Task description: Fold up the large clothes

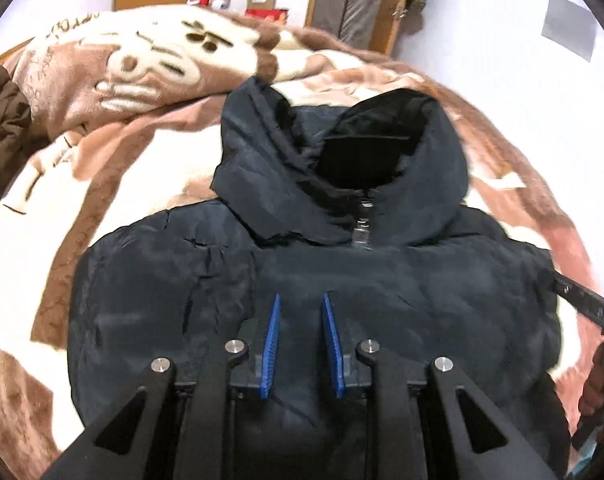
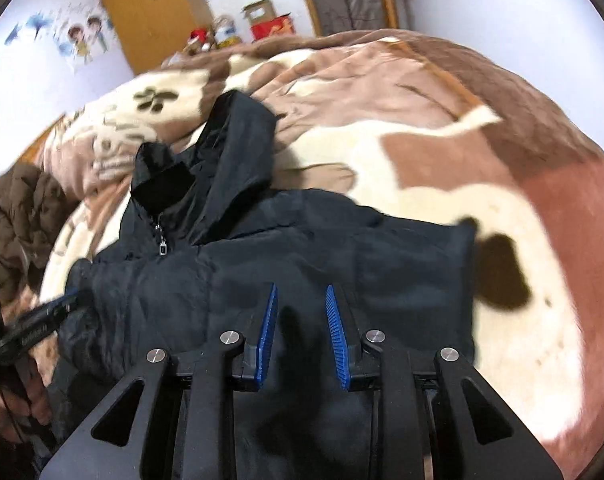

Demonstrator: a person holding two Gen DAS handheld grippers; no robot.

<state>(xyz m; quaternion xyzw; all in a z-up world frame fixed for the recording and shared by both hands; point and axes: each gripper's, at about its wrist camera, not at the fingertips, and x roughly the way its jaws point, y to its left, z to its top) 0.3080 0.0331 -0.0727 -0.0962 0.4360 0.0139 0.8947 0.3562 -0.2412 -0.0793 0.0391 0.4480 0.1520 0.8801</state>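
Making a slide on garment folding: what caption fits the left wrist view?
Left gripper poised over a dark hooded jacket spread on a brown-and-cream blanket.

Left gripper [image 1: 300, 304]: black, blue-padded fingers [image 1: 270, 344] slightly parted, angled down over the dark puffer jacket [image 1: 174, 312].
Right gripper [image 2: 302, 296]: same pose, same gap, over the jacket's other side.

Even, fairly bright indoor light fills both views, with white walls washed pale. The dark jacket [image 1: 302, 264] swallows detail. A soft dark shadow lies on the blanket [image 2: 441, 208] just right of the jacket. Motion blur smears the blanket's far edges; fisheye curvature bends everything, with black vignette corners.
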